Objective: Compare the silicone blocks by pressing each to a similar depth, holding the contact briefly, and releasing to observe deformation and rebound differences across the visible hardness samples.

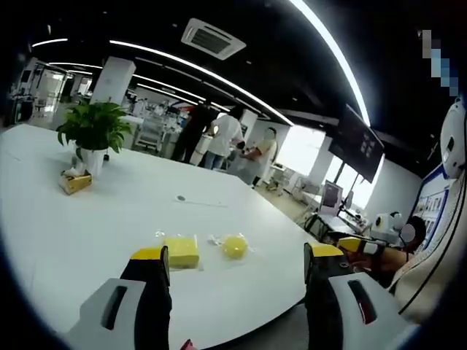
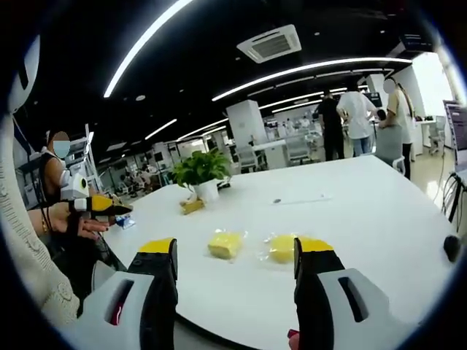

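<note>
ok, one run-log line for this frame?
left gripper open, off table | right gripper open, off table | yellow square silicone block untouched | yellow round silicone block untouched | white table

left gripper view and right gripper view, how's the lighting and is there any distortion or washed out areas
Left gripper view: fisheye bends the ceiling light strips into arcs; the windows blow out white and the white table is bright, yet the yellow blocks stay readable. Right gripper view: same curved strips, dark ceiling, soft detail on the far people.
</note>
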`<state>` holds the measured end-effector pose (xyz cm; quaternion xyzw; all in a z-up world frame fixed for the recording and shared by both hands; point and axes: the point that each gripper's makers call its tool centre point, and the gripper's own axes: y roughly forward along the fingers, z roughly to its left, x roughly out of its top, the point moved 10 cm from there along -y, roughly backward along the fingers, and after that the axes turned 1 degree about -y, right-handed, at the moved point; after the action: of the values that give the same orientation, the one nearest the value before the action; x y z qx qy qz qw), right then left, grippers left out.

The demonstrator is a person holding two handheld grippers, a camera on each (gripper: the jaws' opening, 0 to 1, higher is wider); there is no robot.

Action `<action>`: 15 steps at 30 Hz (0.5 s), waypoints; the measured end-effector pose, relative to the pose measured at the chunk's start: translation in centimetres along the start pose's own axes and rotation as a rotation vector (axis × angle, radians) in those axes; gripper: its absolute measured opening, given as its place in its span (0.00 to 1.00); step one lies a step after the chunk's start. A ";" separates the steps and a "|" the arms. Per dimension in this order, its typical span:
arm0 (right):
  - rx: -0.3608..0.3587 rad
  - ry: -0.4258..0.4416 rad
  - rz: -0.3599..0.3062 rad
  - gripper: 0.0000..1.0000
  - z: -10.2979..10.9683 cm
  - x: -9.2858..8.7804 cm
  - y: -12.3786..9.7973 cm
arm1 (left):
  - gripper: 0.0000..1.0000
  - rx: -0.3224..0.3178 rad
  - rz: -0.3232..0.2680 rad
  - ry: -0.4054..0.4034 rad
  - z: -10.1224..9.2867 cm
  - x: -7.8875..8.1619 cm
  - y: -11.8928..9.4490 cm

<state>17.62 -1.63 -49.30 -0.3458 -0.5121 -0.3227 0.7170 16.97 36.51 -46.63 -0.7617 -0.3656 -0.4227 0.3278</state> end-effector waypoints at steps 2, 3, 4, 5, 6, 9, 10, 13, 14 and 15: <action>-0.003 0.003 -0.008 0.61 0.0 0.1 0.0 | 0.74 -0.002 0.003 0.003 -0.1 0.0 0.0; -0.003 0.005 -0.011 0.61 0.0 0.1 0.1 | 0.73 -0.001 0.001 0.003 -0.1 0.0 0.0; -0.002 0.007 -0.013 0.61 0.0 0.1 0.1 | 0.73 -0.001 -0.005 0.001 -0.2 0.0 0.0; 0.000 0.006 -0.014 0.61 0.0 0.1 0.1 | 0.74 0.000 -0.010 -0.003 0.1 0.1 -0.1; 0.001 0.003 -0.013 0.61 0.0 0.2 0.2 | 0.74 -0.003 -0.015 -0.004 0.4 0.1 -0.2; 0.006 -0.005 -0.013 0.62 0.1 0.3 0.2 | 0.74 -0.031 -0.038 -0.027 0.2 0.2 -0.3; 0.010 -0.007 -0.011 0.62 0.1 0.3 0.2 | 0.74 -0.055 -0.079 -0.082 0.0 0.4 -0.4; 0.007 -0.012 -0.012 0.62 0.1 0.4 0.0 | 0.75 -0.051 -0.110 -0.098 -0.1 0.8 -0.7; 0.005 -0.010 -0.012 0.62 0.0 0.5 -0.2 | 0.75 -0.044 -0.105 -0.085 -0.1 0.8 -0.6; 0.003 -0.008 -0.012 0.62 0.0 0.5 -0.3 | 0.75 -0.039 -0.099 -0.076 -0.1 0.8 -0.6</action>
<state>17.51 -1.82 -48.81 -0.3429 -0.5175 -0.3248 0.7135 16.73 36.94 -45.76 -0.7644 -0.4066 -0.4164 0.2775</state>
